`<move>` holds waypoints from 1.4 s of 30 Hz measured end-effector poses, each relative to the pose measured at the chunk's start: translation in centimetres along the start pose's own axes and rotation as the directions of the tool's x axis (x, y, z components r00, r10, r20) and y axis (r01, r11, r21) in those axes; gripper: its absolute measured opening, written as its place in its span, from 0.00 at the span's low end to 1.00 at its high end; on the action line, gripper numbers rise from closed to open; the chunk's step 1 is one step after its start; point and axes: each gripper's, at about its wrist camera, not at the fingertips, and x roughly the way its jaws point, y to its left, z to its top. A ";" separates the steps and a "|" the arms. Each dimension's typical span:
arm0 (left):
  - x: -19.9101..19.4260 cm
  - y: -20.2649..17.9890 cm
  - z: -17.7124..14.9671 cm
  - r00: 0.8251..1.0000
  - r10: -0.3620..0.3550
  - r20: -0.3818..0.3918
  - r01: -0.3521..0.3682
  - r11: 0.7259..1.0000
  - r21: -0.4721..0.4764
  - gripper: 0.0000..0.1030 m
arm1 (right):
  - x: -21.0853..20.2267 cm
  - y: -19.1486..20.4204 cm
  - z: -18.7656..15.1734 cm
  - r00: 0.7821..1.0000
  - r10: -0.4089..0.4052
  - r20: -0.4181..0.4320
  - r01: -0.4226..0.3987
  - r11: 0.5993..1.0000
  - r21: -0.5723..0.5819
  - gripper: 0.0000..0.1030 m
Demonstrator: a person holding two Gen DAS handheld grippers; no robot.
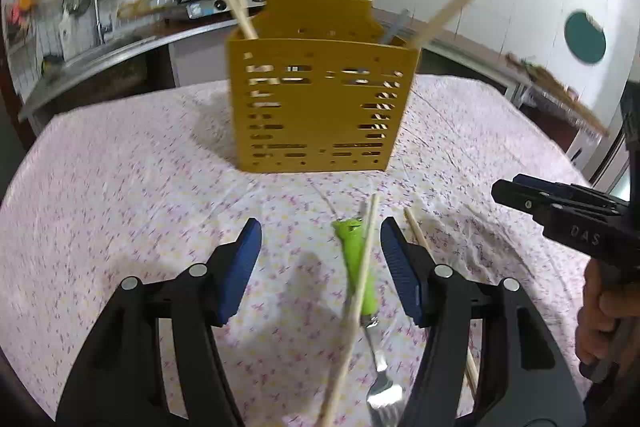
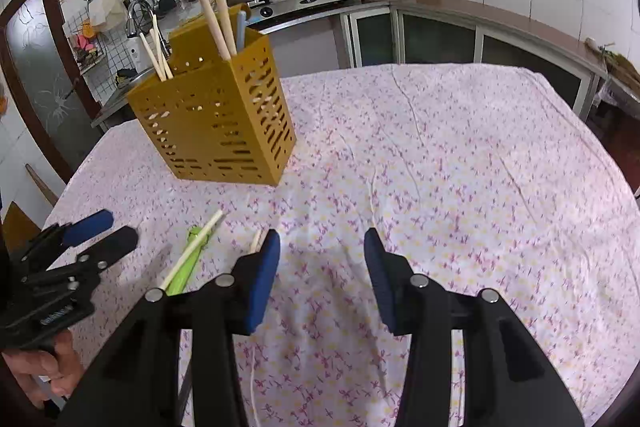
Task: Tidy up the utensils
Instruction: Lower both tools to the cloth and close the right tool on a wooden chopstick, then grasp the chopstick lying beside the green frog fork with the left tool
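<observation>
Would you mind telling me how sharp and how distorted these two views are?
Left wrist view: motion-smeared, the yellow utensil holder streaked, counter lines bowed by the fisheye. Right wrist view: sharper, the holder's slots crisp, tablecloth evenly lit, edges curved, corners vignetted.

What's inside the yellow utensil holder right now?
Several wooden chopsticks and one pale blue handle stick out of the yellow holder. Their lower ends, and anything shorter, are hidden behind its slotted walls.

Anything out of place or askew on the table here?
Yes. A green-handled fork lies loose on the tablecloth with a chopstick crossed over it and another beside, while the others stand in the yellow holder.
</observation>
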 end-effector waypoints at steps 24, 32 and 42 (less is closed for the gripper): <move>5.6 -1.0 1.4 0.986 0.094 -0.138 -0.079 0.991 0.108 0.20 | 4.2 1.9 0.1 0.992 0.048 -0.120 -0.050 0.999 -0.016 0.42; 2.9 4.5 1.2 0.993 -0.001 -0.117 -0.001 1.000 -0.013 0.20 | 8.0 6.8 0.1 0.976 -0.034 -0.213 0.019 0.997 -0.073 0.37; 3.0 8.5 0.1 0.988 -0.117 -0.097 0.104 0.986 -0.132 0.20 | 6.7 6.9 -0.3 0.987 -0.028 -0.155 0.015 0.997 -0.081 0.07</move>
